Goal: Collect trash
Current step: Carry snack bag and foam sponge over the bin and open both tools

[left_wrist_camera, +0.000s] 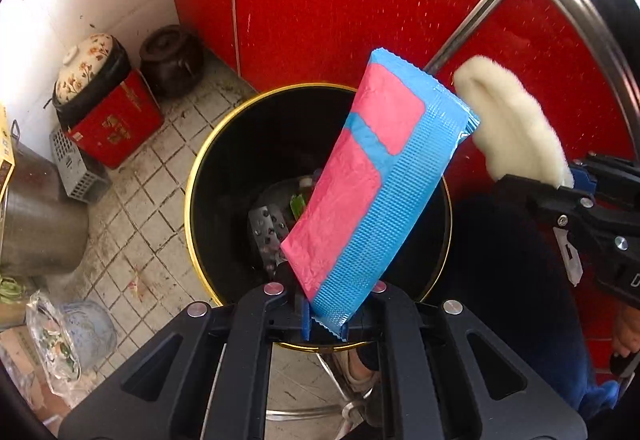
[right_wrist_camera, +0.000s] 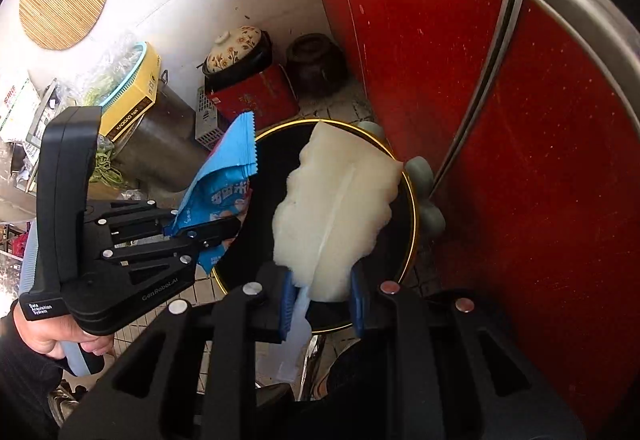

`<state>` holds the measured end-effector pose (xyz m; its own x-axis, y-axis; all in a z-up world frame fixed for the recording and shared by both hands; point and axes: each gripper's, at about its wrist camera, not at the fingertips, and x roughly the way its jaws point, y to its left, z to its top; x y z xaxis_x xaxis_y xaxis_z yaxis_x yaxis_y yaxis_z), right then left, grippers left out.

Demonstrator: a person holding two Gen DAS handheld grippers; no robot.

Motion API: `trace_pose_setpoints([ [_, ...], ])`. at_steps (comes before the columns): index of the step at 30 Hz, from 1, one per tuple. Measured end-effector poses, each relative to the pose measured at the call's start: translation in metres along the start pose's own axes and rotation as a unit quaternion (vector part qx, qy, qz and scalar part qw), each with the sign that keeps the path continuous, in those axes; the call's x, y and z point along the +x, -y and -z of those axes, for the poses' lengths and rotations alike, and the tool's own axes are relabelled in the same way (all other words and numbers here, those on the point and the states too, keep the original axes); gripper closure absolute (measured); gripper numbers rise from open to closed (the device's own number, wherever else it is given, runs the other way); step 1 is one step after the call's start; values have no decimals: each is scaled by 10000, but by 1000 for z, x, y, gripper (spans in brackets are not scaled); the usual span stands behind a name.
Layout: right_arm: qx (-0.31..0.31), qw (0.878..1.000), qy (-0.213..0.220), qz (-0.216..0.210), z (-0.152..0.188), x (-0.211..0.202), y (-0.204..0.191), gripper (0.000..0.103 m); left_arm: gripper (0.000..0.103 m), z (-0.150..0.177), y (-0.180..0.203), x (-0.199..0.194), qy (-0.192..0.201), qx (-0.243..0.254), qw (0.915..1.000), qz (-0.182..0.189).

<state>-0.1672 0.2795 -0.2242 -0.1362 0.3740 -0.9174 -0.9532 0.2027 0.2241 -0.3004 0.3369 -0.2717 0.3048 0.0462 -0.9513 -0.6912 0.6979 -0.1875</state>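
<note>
Right now my left gripper (left_wrist_camera: pixel 326 314) is pinched on the bottom edge of a pink and blue wrapper (left_wrist_camera: pixel 372 192). Its long axis runs up and away from the jaws, leaning slightly right, and the serrated far end points toward the red cabinet (left_wrist_camera: pixel 320 0). The wrapper hangs directly over the mouth of the black bin with the gold rim (left_wrist_camera: pixel 192 176), where some scraps already lie at the bottom. My right gripper (right_wrist_camera: pixel 320 304) is clamped on the lower end of a white foam piece (right_wrist_camera: pixel 332 208), whose length stretches forward from the fingers over the same bin. Beyond the bin, on the tiled floor (left_wrist_camera: pixel 132 208), stand a red box (left_wrist_camera: pixel 116 124) and a dark clay pot (left_wrist_camera: pixel 172 60) against the wall.
</note>
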Motion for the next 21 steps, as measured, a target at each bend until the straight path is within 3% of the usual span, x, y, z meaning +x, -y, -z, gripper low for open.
trace_pose_setpoints([
  [5,-40,10000,-52,34,-5,7,-6,75,92,3,-1,7,-55,-14,10000,-18],
  [6,-36,10000,-53,57,-5,9,-7,65,83,2,-3,8,-66,-32,10000,-59],
  [7,-38,10000,-32,73,-6,10,-8,57,64,2,-5,9,-94,-77,9999,-91],
  [9,-52,10000,-1,40,0,5,-3,56,49,3,-7,6,-52,-134,9998,-143],
  [15,-94,9999,34,37,2,4,-3,55,37,3,-9,4,6,-89,9997,-246],
  [18,-92,9999,72,8,5,-1,-2,55,37,3,-9,1,33,-90,9995,-293],
  [21,-155,9997,165,6,5,-8,-5,48,32,3,-9,-5,113,-96,9995,-292],
])
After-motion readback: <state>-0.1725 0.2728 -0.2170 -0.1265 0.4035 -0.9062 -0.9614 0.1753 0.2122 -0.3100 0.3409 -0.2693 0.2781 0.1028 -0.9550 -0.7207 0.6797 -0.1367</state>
